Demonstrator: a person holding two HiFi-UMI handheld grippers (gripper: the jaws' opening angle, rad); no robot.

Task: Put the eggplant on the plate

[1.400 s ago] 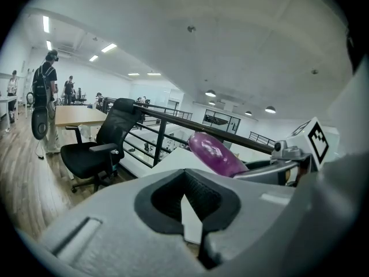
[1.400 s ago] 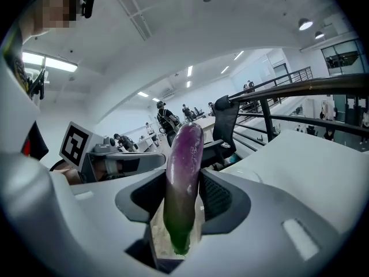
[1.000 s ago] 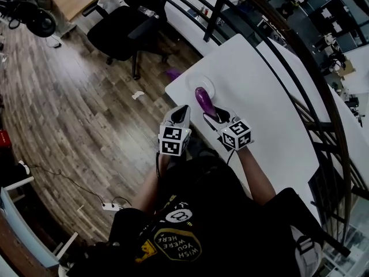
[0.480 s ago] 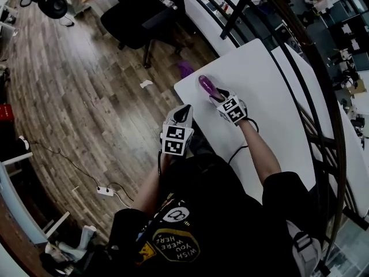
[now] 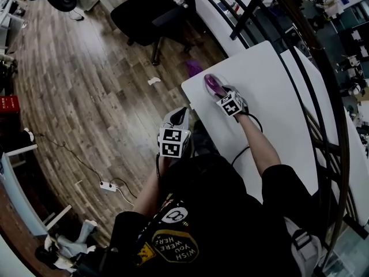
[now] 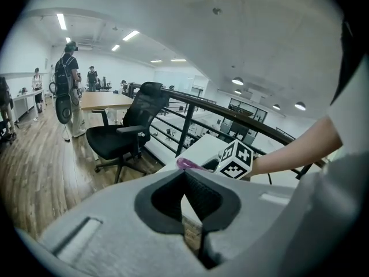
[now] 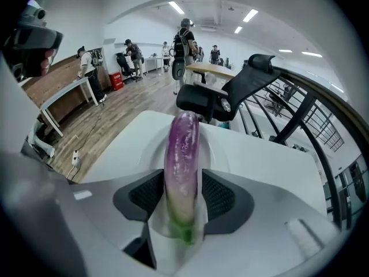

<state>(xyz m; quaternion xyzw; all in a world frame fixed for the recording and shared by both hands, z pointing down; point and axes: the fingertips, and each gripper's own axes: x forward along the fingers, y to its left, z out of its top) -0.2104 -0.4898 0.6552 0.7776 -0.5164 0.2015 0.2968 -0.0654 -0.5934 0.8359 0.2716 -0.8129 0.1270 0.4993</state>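
A purple eggplant (image 5: 213,85) with a pale green stem end lies lengthwise over the white plate (image 7: 145,154) at the table's near-left corner. My right gripper (image 5: 222,94) points steeply down at it. In the right gripper view the eggplant (image 7: 183,154) runs between the two dark pads, whose jaws are opening, with a thin gap on the right side. My left gripper (image 5: 180,115) hangs off the table's edge above the wooden floor, shut and empty. In the left gripper view its pads (image 6: 199,192) meet at the tip, and the eggplant (image 6: 187,164) shows beyond them.
The white table (image 5: 271,108) runs along a black railing (image 5: 305,56). A black office chair (image 5: 150,13) stands on the wooden floor past the corner. A small purple object (image 5: 193,68) and a power strip (image 5: 106,185) lie on the floor.
My right gripper carried the eggplant forward and down onto the plate, and the eggplant now lies flatter. The left gripper sank a little beside the table.
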